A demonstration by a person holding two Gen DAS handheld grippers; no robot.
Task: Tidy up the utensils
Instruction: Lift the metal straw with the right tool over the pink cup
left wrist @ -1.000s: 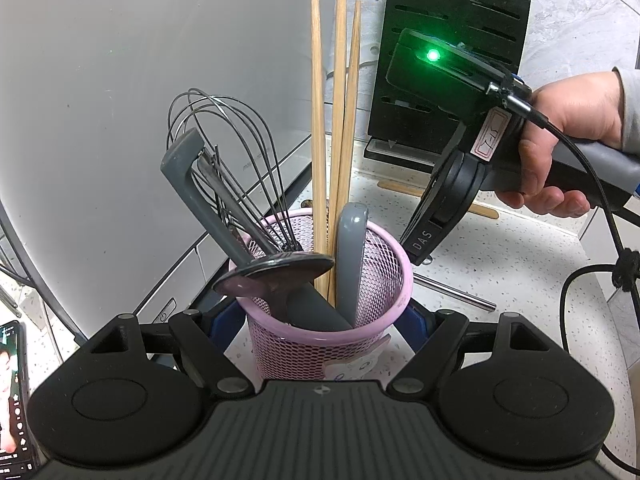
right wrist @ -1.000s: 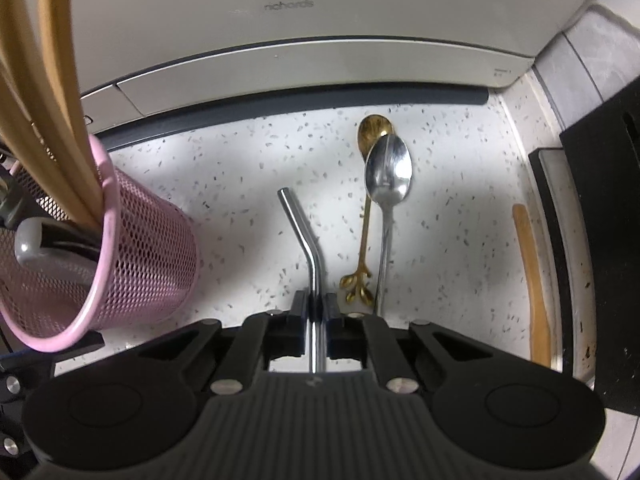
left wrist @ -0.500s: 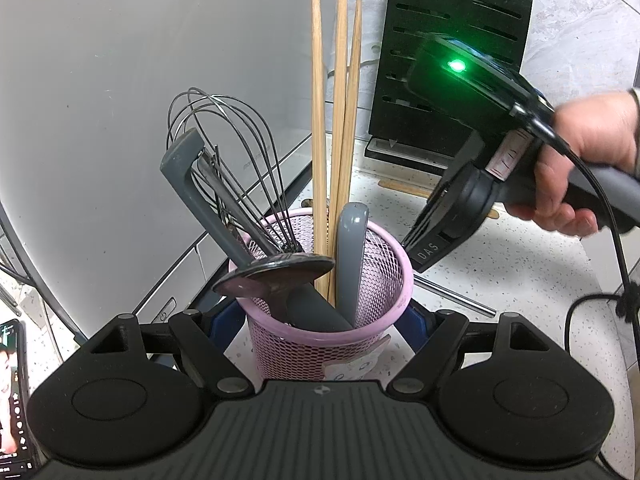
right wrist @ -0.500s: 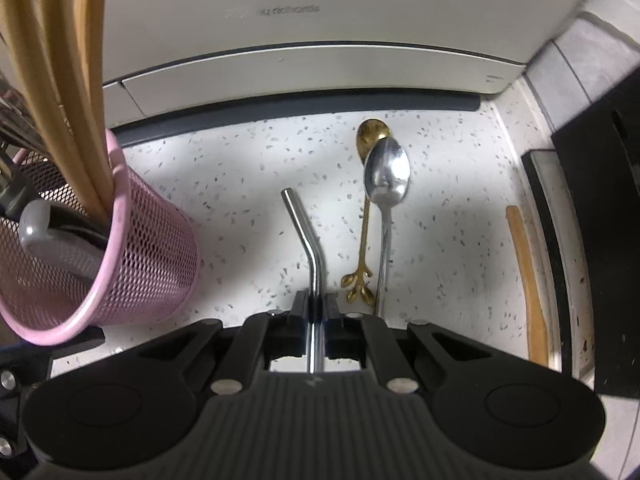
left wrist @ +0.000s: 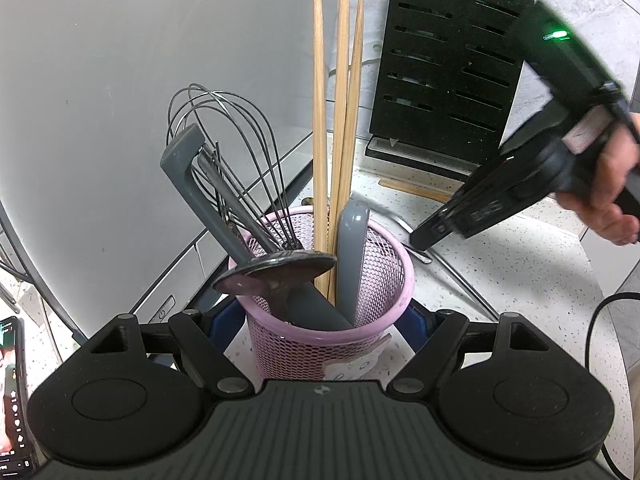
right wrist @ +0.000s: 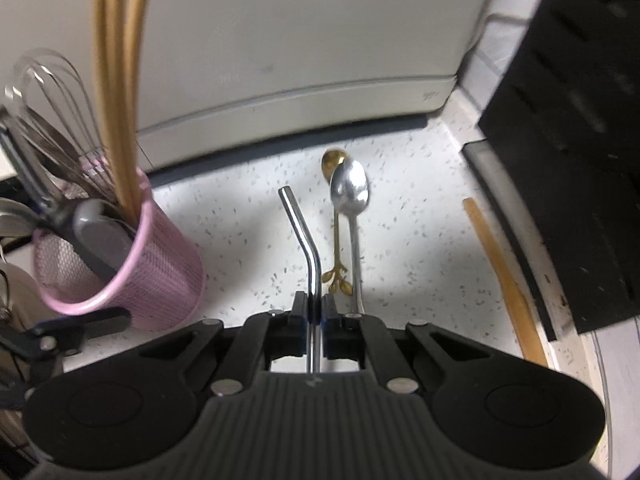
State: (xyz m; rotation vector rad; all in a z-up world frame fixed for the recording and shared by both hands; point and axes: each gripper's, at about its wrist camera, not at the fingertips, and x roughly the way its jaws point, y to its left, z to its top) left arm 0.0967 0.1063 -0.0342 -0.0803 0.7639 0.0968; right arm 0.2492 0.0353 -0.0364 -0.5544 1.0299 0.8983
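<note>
- Jaws of my right gripper are clamped on a bent metal straw, whose free end points away from me over the white speckled desk.
- Jaws of my left gripper are pressed against either side of a pink mesh utensil holder, which stands upright on the desk.
- Inside the holder I see a wire whisk, three long wooden chopsticks, a grey spatula handle, a grey flat-headed tool and a dark round ladle bowl.
- Just to the right of the straw, a silver spoon lies on the desk, its bowl overlapping the bowl of a gold spoon with a leaf-shaped handle end.
- Further right, a wooden stick lies along the base of a black slotted knife block.
- A pale grey appliance stands behind the desk.
- From the left view, a hand holds the right gripper's handle to the right of the holder; this part is blurred.
- A phone with a lit screen sits at the far left edge.
</note>
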